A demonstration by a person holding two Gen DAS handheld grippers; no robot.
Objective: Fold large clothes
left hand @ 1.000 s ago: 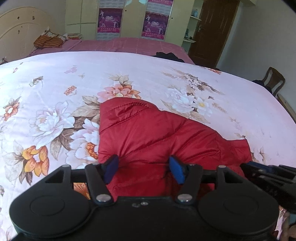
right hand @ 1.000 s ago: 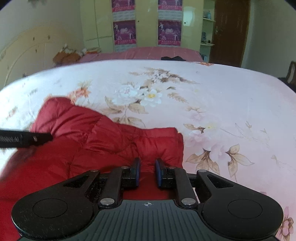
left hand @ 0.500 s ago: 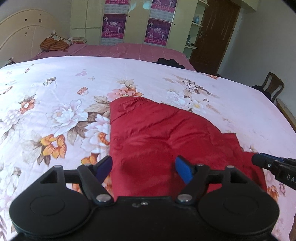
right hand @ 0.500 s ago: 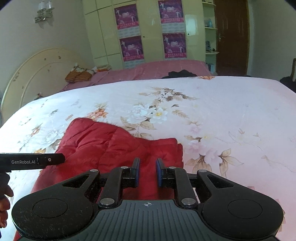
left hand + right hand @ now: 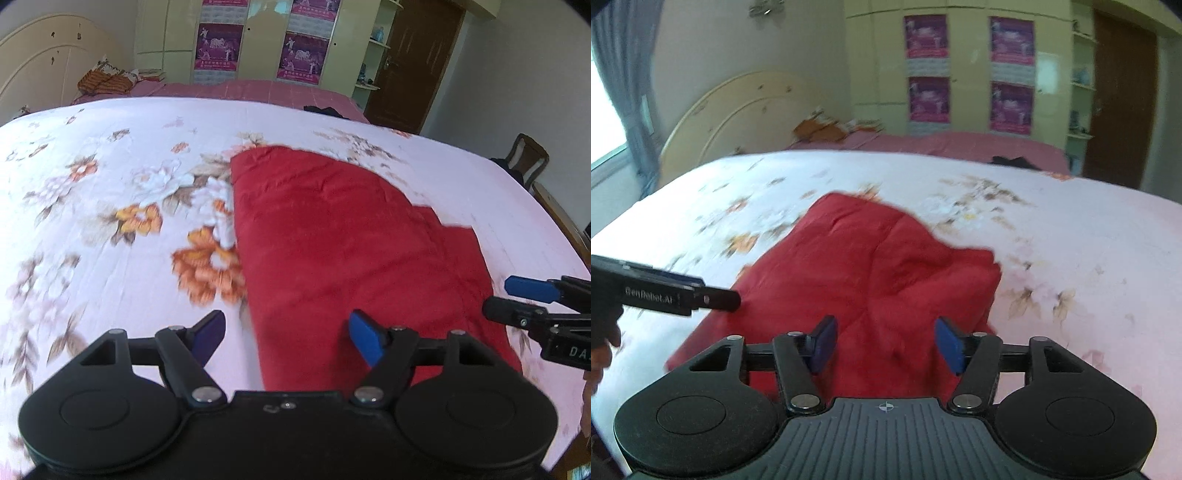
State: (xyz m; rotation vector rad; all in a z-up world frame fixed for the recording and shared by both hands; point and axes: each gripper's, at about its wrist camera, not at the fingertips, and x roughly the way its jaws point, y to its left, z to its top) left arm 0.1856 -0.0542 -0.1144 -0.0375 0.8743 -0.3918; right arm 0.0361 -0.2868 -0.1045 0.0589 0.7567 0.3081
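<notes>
Two grippers, one garment. Left gripper (image 5: 288, 338): fingers (image 5: 364, 341) spread wide, nothing between them, above the near left edge of the red padded jacket (image 5: 343, 236). Right gripper (image 5: 884, 345): fingers opening, empty, held over the jacket's near end. The jacket lies folded on the floral bedspread (image 5: 92, 206), apparently clear of both grippers, though blur softens the near edge. Farther back: one curved headboard (image 5: 746, 110), then four purple posters (image 5: 1010, 38) on the wardrobe doors.
</notes>
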